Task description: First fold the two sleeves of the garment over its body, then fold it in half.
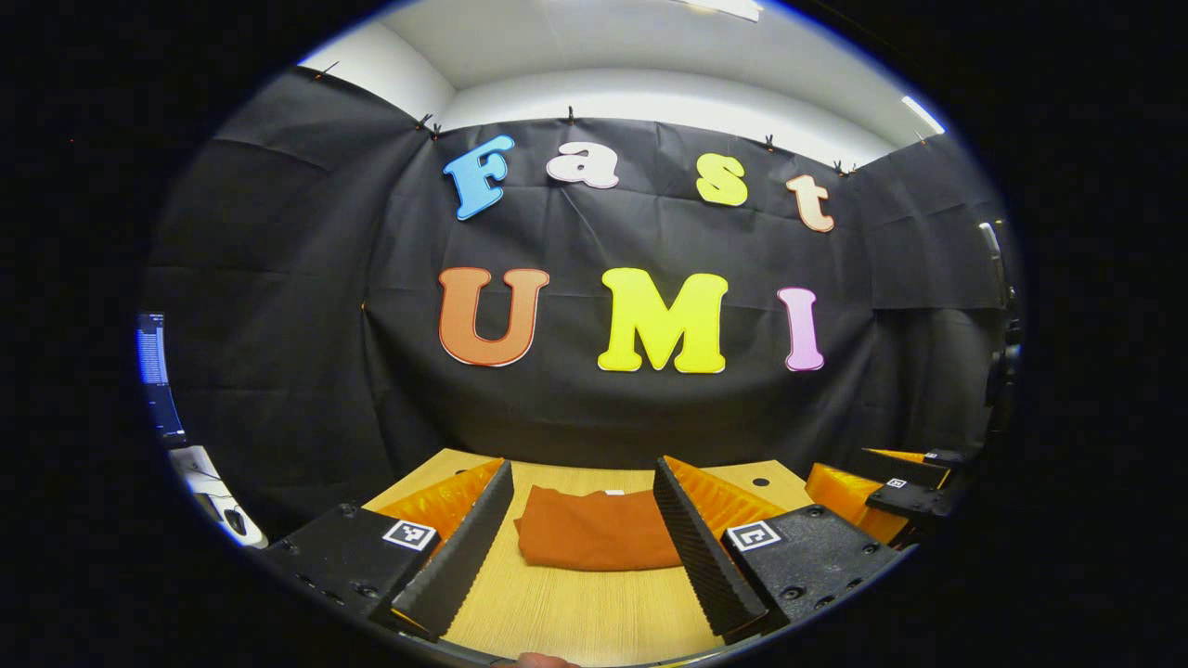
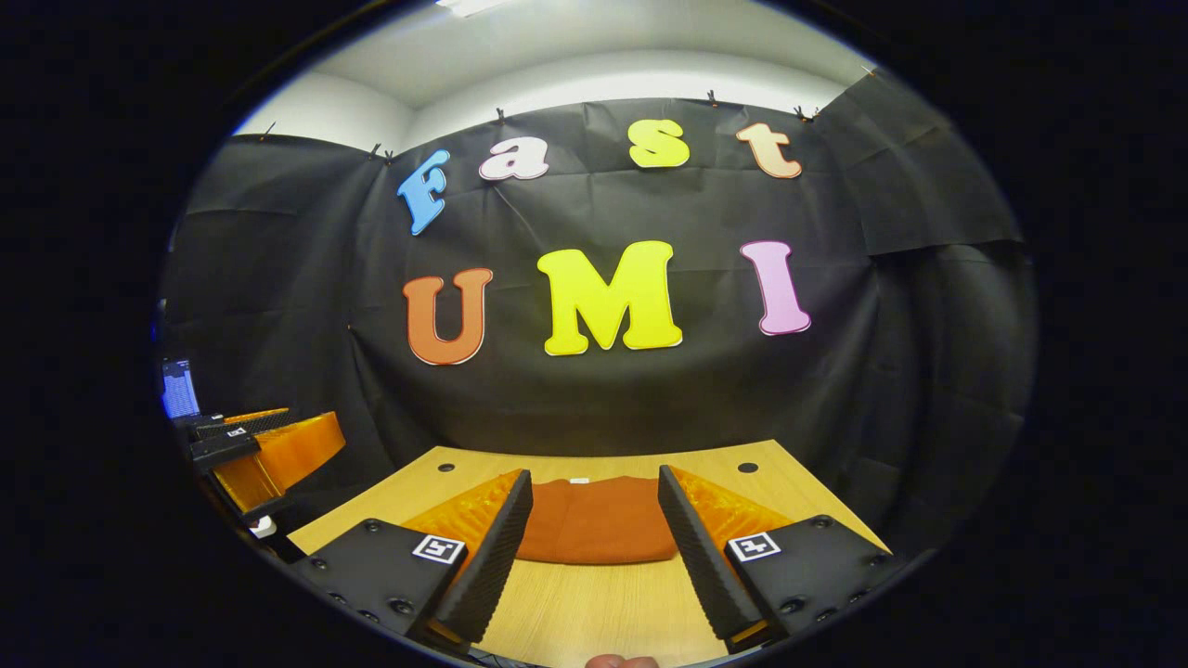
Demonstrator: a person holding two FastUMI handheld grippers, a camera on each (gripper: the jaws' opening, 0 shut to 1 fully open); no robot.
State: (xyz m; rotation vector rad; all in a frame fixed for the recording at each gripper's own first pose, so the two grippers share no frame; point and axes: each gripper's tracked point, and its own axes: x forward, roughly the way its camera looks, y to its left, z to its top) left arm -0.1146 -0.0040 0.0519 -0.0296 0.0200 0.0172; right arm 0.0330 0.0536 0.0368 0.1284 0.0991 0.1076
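Observation:
A rust-orange garment (image 1: 596, 530) lies folded into a compact rectangle on the wooden table (image 1: 575, 608), a small white tag at its far edge. In the left gripper view my left gripper (image 1: 583, 533) hovers above the table with its fingers spread wide and nothing between them, the garment lying beyond the gap. The right gripper (image 1: 905, 492) is off to the right there. In the right gripper view the same folded garment (image 2: 599, 520) sits ahead of my right gripper (image 2: 594, 524), which is open and empty. The left gripper (image 2: 246, 445) hangs at the far left in that view.
The table's far edge (image 2: 594, 452) meets the black cloth wall, with two small round holes (image 2: 747, 468) in the tabletop near the back. A lit screen (image 1: 151, 357) stands off the table at the left. A fingertip (image 2: 620, 661) shows at the bottom edge.

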